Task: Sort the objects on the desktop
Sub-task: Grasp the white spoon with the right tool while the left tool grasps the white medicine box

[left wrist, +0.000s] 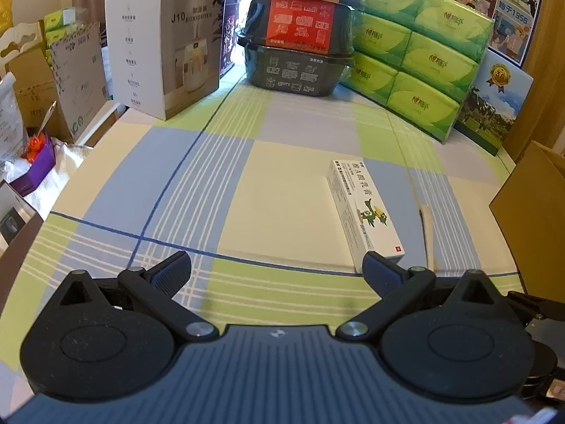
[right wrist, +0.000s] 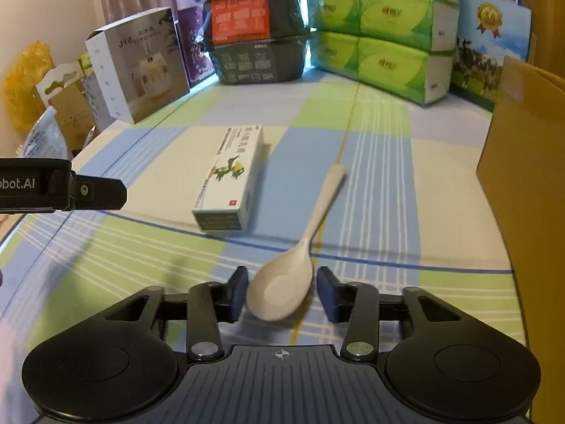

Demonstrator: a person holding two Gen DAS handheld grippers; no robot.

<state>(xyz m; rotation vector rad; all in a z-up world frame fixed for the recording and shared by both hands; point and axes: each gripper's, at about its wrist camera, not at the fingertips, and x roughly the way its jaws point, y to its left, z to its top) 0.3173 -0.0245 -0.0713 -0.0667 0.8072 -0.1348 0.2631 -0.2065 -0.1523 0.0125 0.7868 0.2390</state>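
A cream plastic spoon [right wrist: 322,209] lies on the checked tablecloth [right wrist: 381,190], handle pointing away. Its bowl sits between the fingers of my right gripper [right wrist: 282,295], which is open, with small gaps on both sides. A white medicine box [right wrist: 229,180] with a green plant picture lies flat just left of the spoon. In the left wrist view my left gripper [left wrist: 277,268] is wide open and holds nothing; the medicine box [left wrist: 363,208] lies just ahead of its right fingertip, and only the spoon handle [left wrist: 428,226] shows beyond it. The left gripper [right wrist: 99,194] also shows at the left edge of the right wrist view.
A brown cardboard box [right wrist: 522,183] stands at the table's right edge. Along the back stand a humidifier box [left wrist: 166,49], stacked black food tubs [left wrist: 300,39], green tissue packs [left wrist: 420,60] and a milk carton box [left wrist: 494,106]. Clutter fills the floor off the left edge.
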